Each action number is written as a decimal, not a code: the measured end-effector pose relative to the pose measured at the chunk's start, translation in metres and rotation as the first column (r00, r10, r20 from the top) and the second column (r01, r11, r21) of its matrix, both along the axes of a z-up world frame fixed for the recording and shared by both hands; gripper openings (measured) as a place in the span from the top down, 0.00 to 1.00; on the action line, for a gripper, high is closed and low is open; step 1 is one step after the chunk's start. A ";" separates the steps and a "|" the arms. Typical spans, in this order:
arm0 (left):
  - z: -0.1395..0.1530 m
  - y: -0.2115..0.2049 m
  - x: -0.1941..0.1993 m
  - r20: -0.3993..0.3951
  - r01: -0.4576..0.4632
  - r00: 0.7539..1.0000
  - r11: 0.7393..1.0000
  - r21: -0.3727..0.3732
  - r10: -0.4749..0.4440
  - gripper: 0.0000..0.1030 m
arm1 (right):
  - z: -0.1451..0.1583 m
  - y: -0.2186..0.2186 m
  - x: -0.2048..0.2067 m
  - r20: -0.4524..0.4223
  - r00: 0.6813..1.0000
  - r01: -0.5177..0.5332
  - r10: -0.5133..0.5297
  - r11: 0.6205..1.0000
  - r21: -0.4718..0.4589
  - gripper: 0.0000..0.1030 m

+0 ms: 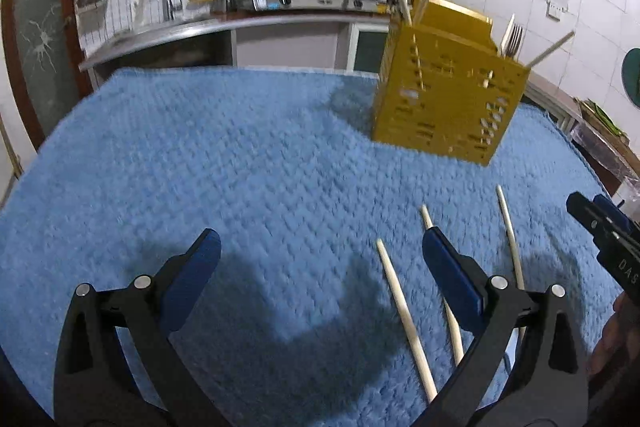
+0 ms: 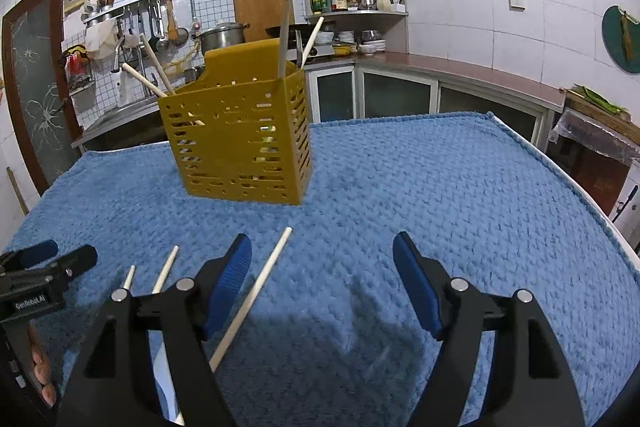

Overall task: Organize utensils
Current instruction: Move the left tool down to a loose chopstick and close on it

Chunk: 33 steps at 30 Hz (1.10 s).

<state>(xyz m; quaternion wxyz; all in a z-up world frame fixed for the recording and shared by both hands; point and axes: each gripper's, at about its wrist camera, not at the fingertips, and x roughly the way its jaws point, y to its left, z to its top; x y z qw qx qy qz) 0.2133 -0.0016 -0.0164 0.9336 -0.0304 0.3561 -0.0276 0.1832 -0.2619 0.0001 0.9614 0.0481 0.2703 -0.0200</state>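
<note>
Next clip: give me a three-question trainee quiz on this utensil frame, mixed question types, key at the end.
1. True or false: the left tongs are shut on a chopstick.
2. How many loose chopsticks lie on the blue towel?
3. Multiple choice: the fork is A) on the towel, B) standing in the yellow holder, C) held by the right tongs.

Key: 1. False; both tongs are open and hold nothing. 2. Three, lying in front of the holder. 3. B.
</note>
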 end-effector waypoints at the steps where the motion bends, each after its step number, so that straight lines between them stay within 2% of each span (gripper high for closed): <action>1: -0.002 -0.002 0.000 -0.014 0.007 1.000 1.000 -0.005 -0.007 0.05 | -0.001 -0.001 0.001 -0.007 1.000 0.003 -0.003 1.000 0.004 0.30; 5: -0.006 -0.011 -0.001 -0.050 0.039 0.998 0.999 -0.029 -0.040 0.06 | -0.003 -0.003 0.004 -0.027 0.999 0.020 -0.019 1.000 0.010 0.30; 6: -0.007 -0.014 -0.002 -0.059 0.046 0.997 0.998 -0.034 -0.048 0.10 | -0.004 -0.003 0.006 -0.039 0.999 0.018 -0.018 1.000 0.010 0.30; 8: -0.012 -0.020 0.001 -0.100 0.060 0.993 0.998 -0.026 -0.063 0.19 | -0.005 -0.002 0.010 -0.055 0.998 0.016 -0.016 1.000 0.006 0.30; 10: -0.016 -0.023 0.004 -0.134 0.069 0.988 0.997 -0.030 -0.072 0.43 | -0.007 -0.001 0.011 -0.065 0.998 0.016 -0.016 1.000 0.000 0.30; 12: -0.021 -0.026 0.007 -0.161 0.065 0.985 0.998 -0.020 -0.067 0.56 | -0.007 0.001 0.013 -0.071 0.997 0.014 -0.014 1.000 -0.003 0.30; 22: -0.027 -0.049 0.021 -0.172 0.078 0.983 0.994 0.071 -0.064 0.77 | -0.010 0.001 0.017 -0.103 0.995 0.007 -0.007 1.000 -0.003 0.30; 23: -0.026 -0.048 0.022 -0.172 0.079 0.983 0.994 0.070 -0.066 0.80 | -0.011 0.000 0.018 -0.109 0.994 0.007 -0.007 1.000 0.001 0.30; 24: -0.026 -0.048 0.023 -0.173 0.080 0.983 0.995 0.064 -0.068 0.87 | -0.012 0.000 0.019 -0.113 0.994 0.010 -0.009 1.000 0.003 0.30; 27: -0.025 -0.044 0.028 -0.183 0.078 0.981 0.996 0.030 -0.071 0.92 | -0.014 -0.002 0.021 -0.128 0.992 0.017 -0.016 1.000 0.009 0.30; 33: -0.024 -0.049 0.032 -0.169 0.110 0.980 0.993 0.041 -0.102 0.93 | -0.016 -0.001 0.021 -0.135 0.991 0.013 -0.012 1.000 0.011 0.30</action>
